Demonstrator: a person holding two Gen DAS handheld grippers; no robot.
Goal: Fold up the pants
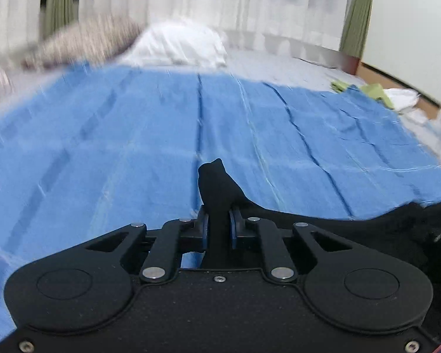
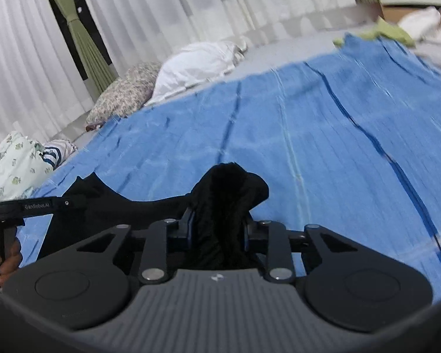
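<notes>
The black pants point(image 1: 217, 182) are pinched in my left gripper point(image 1: 219, 223), whose jaws are shut on a fold of the cloth; the fabric runs off to the right point(image 1: 397, 220). In the right wrist view my right gripper point(image 2: 219, 226) is shut on a thick bunch of the same black pants point(image 2: 229, 188). The cloth stretches left toward the left gripper point(image 2: 20, 206), held by a hand. Both grippers hold the pants above a blue blanket point(image 1: 132, 147) on the bed. Most of the pants hang below view.
A white pillow point(image 2: 197, 64) and a patterned pillow point(image 2: 126, 91) lie at the bed's head by white curtains. Floral bedding point(image 2: 11, 164) lies at the left. Green and white clothes point(image 1: 391, 97) lie at the far right by the wooden floor.
</notes>
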